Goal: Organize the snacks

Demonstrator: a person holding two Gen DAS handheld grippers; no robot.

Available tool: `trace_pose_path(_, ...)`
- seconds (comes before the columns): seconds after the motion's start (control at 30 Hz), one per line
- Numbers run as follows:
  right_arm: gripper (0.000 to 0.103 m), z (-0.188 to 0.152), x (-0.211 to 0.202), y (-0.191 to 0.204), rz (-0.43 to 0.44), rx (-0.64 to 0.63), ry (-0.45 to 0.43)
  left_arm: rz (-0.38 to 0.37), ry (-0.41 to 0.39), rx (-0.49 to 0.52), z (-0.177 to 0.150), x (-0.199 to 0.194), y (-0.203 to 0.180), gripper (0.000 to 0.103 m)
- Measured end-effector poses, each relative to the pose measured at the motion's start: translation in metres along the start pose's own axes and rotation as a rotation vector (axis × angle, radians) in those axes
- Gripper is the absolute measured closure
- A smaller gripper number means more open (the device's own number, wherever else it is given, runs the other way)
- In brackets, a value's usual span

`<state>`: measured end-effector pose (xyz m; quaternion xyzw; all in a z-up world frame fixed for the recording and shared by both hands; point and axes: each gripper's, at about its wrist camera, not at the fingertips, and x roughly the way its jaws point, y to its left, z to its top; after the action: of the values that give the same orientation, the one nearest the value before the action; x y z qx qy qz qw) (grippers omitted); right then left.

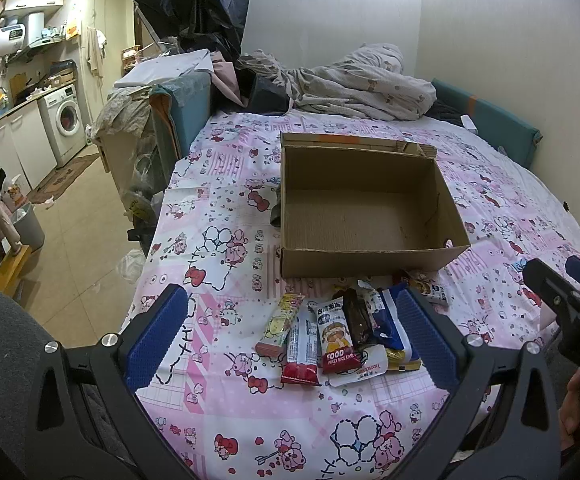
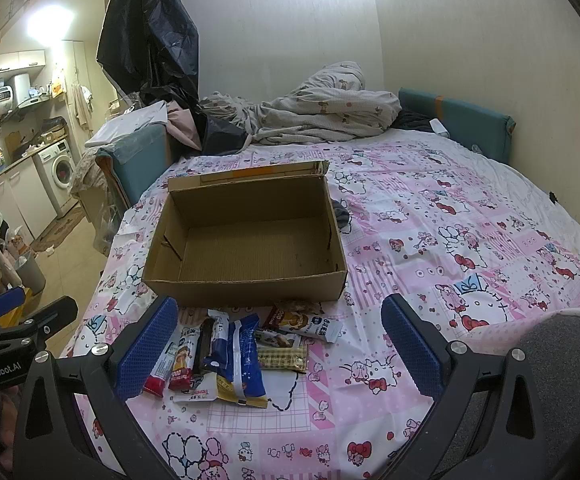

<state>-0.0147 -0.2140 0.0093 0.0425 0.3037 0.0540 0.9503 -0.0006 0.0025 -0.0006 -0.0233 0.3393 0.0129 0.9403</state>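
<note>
A cardboard box (image 1: 370,208) is sitting mid-frame on the bed (image 1: 226,248), seemingly holding nothing; the snack packets (image 1: 338,336) are lying below it. Both grippers' fingers are spread apart: left gripper (image 1: 290,340), right gripper (image 2: 278,348).

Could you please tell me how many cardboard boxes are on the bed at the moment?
1. The open cardboard box sits on the pink patterned bedsheet, just beyond the pile of snack packets. It appears to have nothing inside; no other box shows.
</note>
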Motion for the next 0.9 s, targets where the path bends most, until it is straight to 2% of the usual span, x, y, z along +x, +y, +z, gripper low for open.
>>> trace_pose_path(0.9, 0.0, 0.0, 0.0, -0.0007, -0.002, 0.004, 0.001, -0.004, 0.008, -0.002, 0.0041, -0.0017, 0.0004, 0.0)
